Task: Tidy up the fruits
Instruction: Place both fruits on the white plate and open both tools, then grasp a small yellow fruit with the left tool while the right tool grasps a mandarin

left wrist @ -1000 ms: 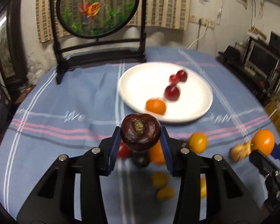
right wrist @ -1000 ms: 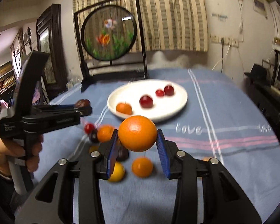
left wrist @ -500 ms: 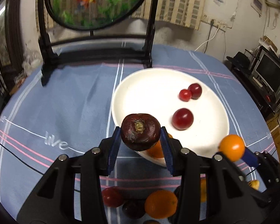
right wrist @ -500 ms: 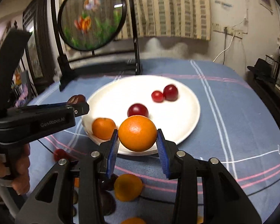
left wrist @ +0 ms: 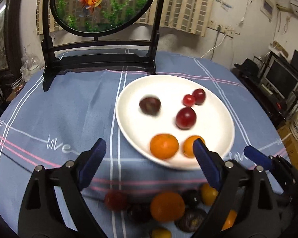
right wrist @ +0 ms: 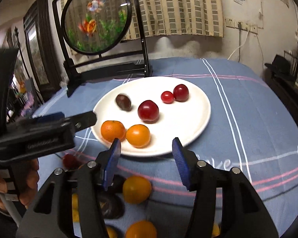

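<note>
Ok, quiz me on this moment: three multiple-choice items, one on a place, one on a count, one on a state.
1. Where does the dark purple fruit lie?
A. on the tablecloth
B. on the white plate
C. in the left gripper

2. How many fruits are on the plate?
A. four
B. six
C. eight

3. How do the right gripper jaws stand?
A. clamped on an orange
B. shut, empty
C. apart, empty

Key: 1 B, it sits on the plate's far left part. 2 B, two oranges, three red fruits and the dark one. 3 C, the jaws have just been opening and nothing is between them; the orange lies on the plate.
</note>
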